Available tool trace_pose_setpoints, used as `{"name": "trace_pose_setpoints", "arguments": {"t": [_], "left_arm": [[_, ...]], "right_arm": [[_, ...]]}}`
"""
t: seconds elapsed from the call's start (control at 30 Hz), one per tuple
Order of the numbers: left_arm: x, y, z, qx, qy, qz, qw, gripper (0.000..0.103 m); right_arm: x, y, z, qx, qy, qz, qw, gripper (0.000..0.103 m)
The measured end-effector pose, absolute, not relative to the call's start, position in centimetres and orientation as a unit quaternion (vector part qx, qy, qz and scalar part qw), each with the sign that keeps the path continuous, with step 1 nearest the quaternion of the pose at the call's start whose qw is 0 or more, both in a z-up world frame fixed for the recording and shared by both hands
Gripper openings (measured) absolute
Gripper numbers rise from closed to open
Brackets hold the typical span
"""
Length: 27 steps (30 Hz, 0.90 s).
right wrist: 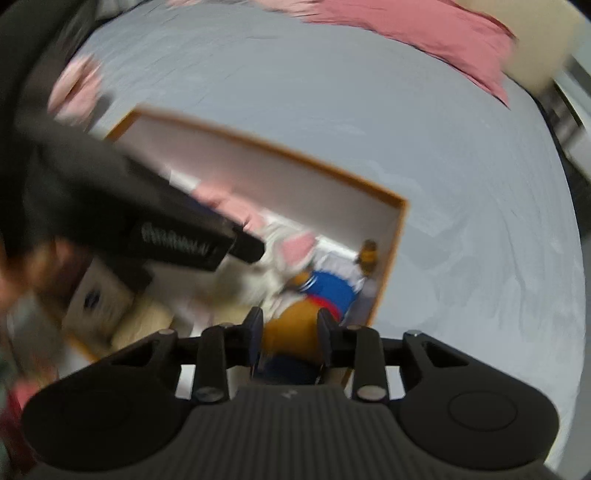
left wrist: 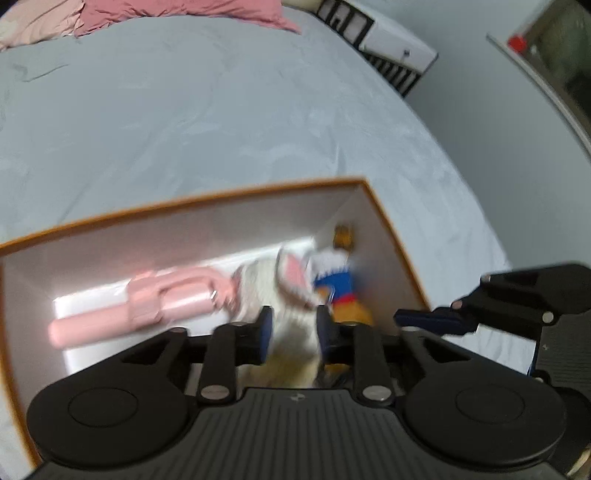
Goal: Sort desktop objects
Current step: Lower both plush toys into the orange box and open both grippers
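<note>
An open box with an orange rim (left wrist: 192, 201) (right wrist: 295, 157) lies on a grey bed sheet. Inside it lie a pink bottle (left wrist: 147, 306), a white rabbit plush with pink ears (left wrist: 266, 284) (right wrist: 291, 247) and a brown bear plush in a blue, white and red outfit (left wrist: 334, 277) (right wrist: 332, 288). My left gripper (left wrist: 295, 325) reaches into the box, and white fluff fills the gap between its fingers. My right gripper (right wrist: 290, 325) has the bear's brown head between its pads. Both views are blurred. Each gripper shows in the other's view, the right (left wrist: 402, 319) and the left (right wrist: 255, 249).
A pink pillow or blanket (left wrist: 184, 13) (right wrist: 424, 33) lies at the far end of the bed. Beside the bed stands a white and black piece of furniture (left wrist: 388, 48). A pale carton (right wrist: 99, 295) sits at the box's near left. A hand shows at the left edge (right wrist: 22, 273).
</note>
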<state>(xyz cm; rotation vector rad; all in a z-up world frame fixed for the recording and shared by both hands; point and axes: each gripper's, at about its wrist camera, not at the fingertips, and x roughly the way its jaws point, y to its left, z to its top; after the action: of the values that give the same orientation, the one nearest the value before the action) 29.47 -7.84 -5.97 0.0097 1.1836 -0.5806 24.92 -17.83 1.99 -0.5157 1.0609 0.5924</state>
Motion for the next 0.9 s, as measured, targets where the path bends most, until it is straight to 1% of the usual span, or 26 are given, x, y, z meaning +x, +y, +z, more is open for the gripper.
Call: {"name": "trace_pose_setpoints", "arguments": {"t": [0.1,0.2,0.27,0.33,0.4,0.47,0.5,0.83,0.9], "left_arm": [[28.6,-7.8,-6.7,0.028,0.576,-0.267,0.772,0.033],[28.2,-7.5,-8.0,0.025,0.597,-0.263,0.757,0.033],[28.3,-7.1,-8.9,0.009,0.61,-0.257,0.75,0.033],[28.5,-7.1,-9.6,0.0,0.618,-0.255,0.744,0.033],[28.8,-7.1,-10.2,-0.01,0.621,-0.25,0.743,0.033],[29.0,-7.0,-10.7,-0.025,0.624,-0.25,0.74,0.032],[29.1,-7.0,-10.8,-0.029,0.625,-0.251,0.739,0.032],[29.0,-7.0,-10.7,-0.038,0.618,-0.245,0.746,0.032],[28.4,-6.6,-9.7,-0.033,0.609,-0.243,0.754,0.032]], "right_arm": [[23.1,-17.2,0.9,-0.306,0.479,0.286,0.771,0.033],[22.2,-16.3,-0.5,-0.35,0.474,0.287,0.755,0.032],[22.1,-16.1,-1.2,-0.36,0.48,0.288,0.746,0.031],[22.3,-15.9,-1.7,-0.363,0.48,0.288,0.745,0.027],[22.4,-15.7,-2.1,-0.374,0.479,0.279,0.744,0.027],[22.7,-15.6,-3.0,-0.388,0.48,0.271,0.738,0.022],[23.0,-15.6,-3.4,-0.389,0.483,0.268,0.737,0.019],[23.9,-16.3,-3.5,-0.35,0.465,0.255,0.772,0.016],[23.4,-16.7,-2.8,-0.34,0.452,0.257,0.784,0.013]]}}
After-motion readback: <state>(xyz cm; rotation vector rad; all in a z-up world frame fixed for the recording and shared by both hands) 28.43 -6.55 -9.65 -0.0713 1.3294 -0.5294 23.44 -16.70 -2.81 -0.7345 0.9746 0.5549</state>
